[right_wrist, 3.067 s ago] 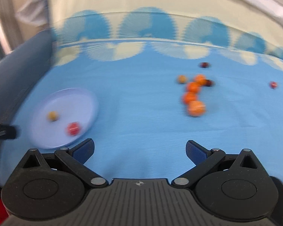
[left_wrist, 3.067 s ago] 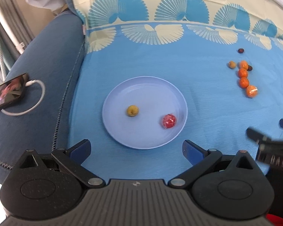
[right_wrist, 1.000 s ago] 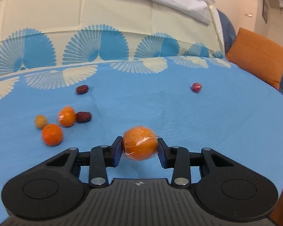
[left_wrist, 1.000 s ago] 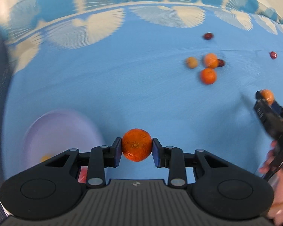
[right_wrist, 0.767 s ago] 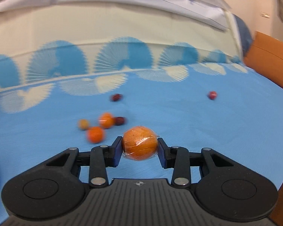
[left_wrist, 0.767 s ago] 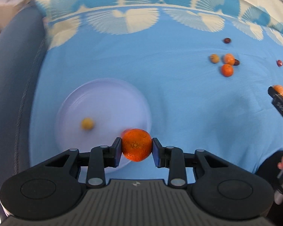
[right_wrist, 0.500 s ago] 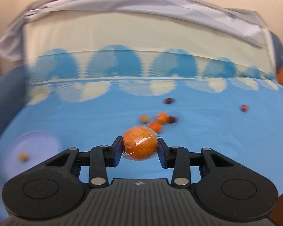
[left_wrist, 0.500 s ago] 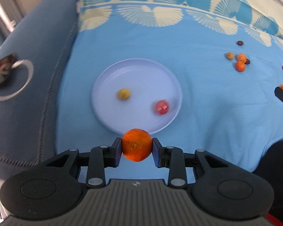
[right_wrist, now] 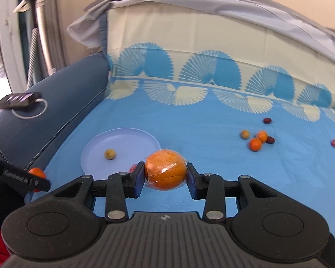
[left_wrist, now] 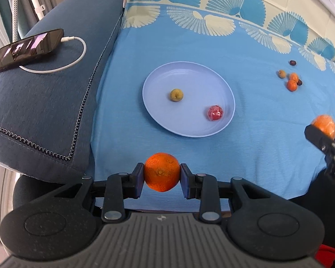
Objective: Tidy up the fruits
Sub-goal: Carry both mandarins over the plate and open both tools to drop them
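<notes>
My left gripper [left_wrist: 162, 172] is shut on a bare orange [left_wrist: 162, 171], held above the blue cloth just in front of the pale plate [left_wrist: 189, 71]. On the plate lie a small yellow-green fruit [left_wrist: 176, 94] and a red wrapped fruit [left_wrist: 215, 113]. My right gripper [right_wrist: 165, 171] is shut on an orange in clear wrap [right_wrist: 165, 169], hanging right of the plate [right_wrist: 131, 134]. That wrapped orange [left_wrist: 323, 123] also shows at the right edge of the left wrist view. The left gripper with its orange [right_wrist: 36, 174] appears at the left of the right wrist view.
Loose fruit lies on the cloth to the right: two small oranges [right_wrist: 255, 144], a yellowish one [right_wrist: 244, 134], dark red dates [right_wrist: 267, 120] and a small red fruit [right_wrist: 334, 143]. A phone [left_wrist: 26, 47] on a white cable rests on the dark blue sofa arm at left.
Both grippers have carried their oranges leftward from the loose fruit to the plate. The left now hangs in front of the plate; the right has swung so the plate is in its view.
</notes>
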The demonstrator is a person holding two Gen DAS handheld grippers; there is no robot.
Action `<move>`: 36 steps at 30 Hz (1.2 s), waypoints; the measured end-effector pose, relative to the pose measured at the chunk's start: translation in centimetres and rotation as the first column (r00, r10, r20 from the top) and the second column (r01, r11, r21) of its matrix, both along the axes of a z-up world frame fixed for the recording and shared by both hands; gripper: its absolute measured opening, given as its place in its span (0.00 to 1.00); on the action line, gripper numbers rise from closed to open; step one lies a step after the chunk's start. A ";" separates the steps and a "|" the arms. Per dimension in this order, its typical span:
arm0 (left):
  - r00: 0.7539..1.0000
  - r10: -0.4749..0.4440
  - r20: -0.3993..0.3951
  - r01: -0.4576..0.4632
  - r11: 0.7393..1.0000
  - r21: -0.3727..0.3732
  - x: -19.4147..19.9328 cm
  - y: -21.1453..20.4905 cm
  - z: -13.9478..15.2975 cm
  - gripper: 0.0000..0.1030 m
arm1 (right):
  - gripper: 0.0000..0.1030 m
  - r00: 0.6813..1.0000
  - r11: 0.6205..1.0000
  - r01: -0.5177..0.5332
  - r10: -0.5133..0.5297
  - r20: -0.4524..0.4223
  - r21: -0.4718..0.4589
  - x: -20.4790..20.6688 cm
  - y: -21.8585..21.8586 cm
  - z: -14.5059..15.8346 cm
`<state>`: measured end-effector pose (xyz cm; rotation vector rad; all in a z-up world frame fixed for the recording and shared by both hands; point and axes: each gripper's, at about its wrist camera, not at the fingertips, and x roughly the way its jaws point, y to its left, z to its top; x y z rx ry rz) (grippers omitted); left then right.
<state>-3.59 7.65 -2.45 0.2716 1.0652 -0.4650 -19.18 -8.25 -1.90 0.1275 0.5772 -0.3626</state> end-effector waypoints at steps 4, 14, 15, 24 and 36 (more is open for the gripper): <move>1.000 0.004 0.007 -0.004 1.000 -0.011 0.2 0.1 0.1 0.36 | 0.39 1.000 1.000 -0.002 0.002 -0.006 -0.008 0.1 0.2 0.1; 1.000 0.021 0.012 -0.021 1.000 -0.018 0.4 0.3 0.0 0.36 | 0.39 1.000 1.000 -0.020 0.020 -0.020 -0.006 0.3 0.5 -0.2; 1.000 0.023 0.012 -0.023 1.000 -0.019 0.4 0.4 0.1 0.36 | 0.39 1.000 1.000 -0.020 0.020 -0.021 -0.005 0.3 0.5 -0.2; 0.999 0.028 0.017 -0.028 0.999 -0.029 0.7 0.3 0.4 0.36 | 0.39 0.999 1.000 -0.026 0.026 -0.029 -0.005 0.5 0.4 -0.3; 0.999 0.044 0.019 -0.043 0.998 -0.042 1.4 0.5 0.6 0.36 | 0.39 0.998 0.999 -0.035 0.035 -0.044 -0.007 0.9 0.5 -0.5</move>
